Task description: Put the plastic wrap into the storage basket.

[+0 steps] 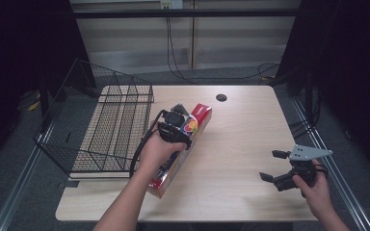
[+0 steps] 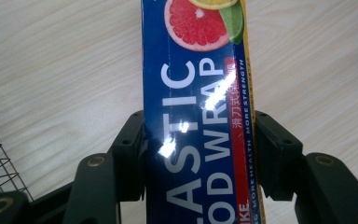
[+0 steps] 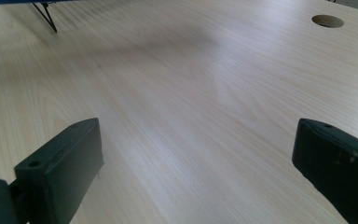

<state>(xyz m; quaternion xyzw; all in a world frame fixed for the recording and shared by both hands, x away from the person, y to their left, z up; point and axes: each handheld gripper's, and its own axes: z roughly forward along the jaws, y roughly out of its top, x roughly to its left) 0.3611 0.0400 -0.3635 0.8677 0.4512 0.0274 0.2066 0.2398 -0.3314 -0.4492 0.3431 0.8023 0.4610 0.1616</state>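
I am clamping the left gripper [image 2: 199, 154] across the middle of the plastic wrap box [image 1: 182, 147], held above the table [image 1: 241, 144] beside the wire basket [image 1: 101, 130]; the right gripper [image 1: 275, 166] is resting released; the glossy carton may be slipping or pivoting, since both long ends are overhanging.

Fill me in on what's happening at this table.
A person works with a gripper in each hand. The left gripper has its jaws clamped on a long blue plastic wrap box above the wooden table, beside a wire basket. The right gripper waits near the table's right edge, jaws wide open around nothing.
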